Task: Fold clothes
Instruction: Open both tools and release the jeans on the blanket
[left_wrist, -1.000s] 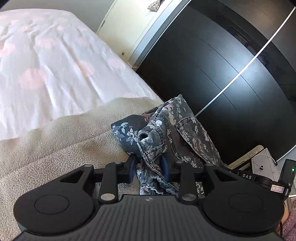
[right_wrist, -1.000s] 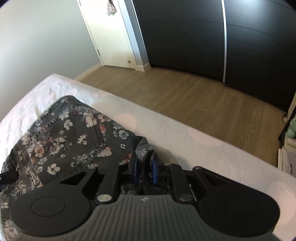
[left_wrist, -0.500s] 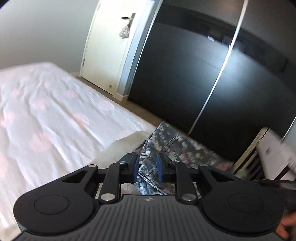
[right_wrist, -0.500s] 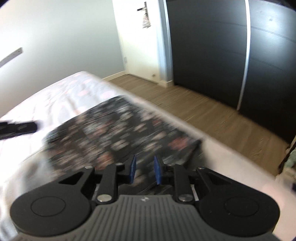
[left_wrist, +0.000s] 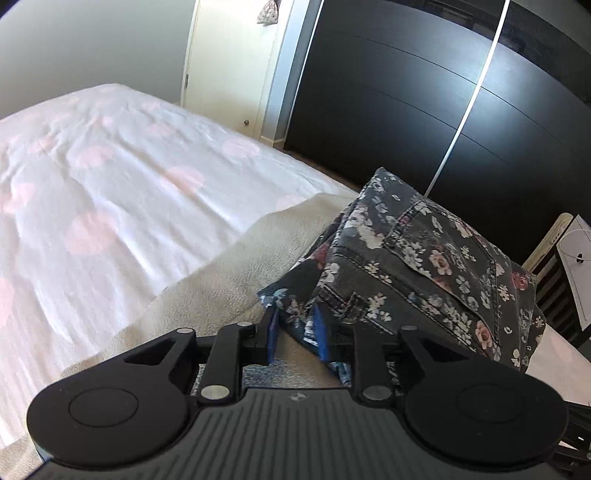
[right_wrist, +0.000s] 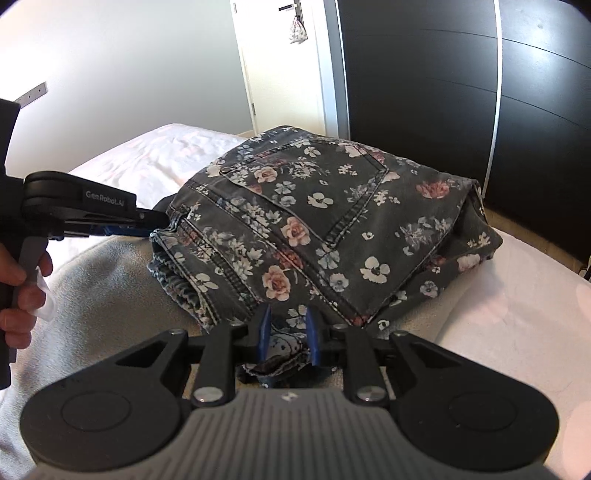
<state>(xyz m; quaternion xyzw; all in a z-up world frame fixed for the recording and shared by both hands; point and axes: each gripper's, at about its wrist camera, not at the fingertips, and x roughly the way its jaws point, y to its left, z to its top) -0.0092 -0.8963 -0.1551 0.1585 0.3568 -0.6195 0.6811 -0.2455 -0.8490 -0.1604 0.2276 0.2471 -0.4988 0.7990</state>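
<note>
Dark floral jeans (left_wrist: 424, 266) lie folded in a thick stack, back pocket up, on a beige blanket (left_wrist: 221, 295) at the bed's edge. My left gripper (left_wrist: 297, 332) has a waistband corner between its blue pads, and its jaws are opening a little. The right wrist view shows that same left gripper (right_wrist: 159, 219) coming in from the left, touching the jeans (right_wrist: 314, 221) at the waistband. My right gripper (right_wrist: 286, 332) pinches a fold of cloth at the stack's near edge, its jaws closing slightly.
A white sheet with pink spots (left_wrist: 110, 166) covers the bed beyond the blanket (right_wrist: 103, 288). A black wardrobe (left_wrist: 406, 110) and a cream door (left_wrist: 229, 74) stand behind. A person's hand (right_wrist: 18, 288) holds the left gripper's handle. Shelving (left_wrist: 561, 280) is at the right.
The jeans swung through the air half a second ago and now rest flat on the blanket, pocket up. Both grippers moved with them. The left wrist has rolled.
</note>
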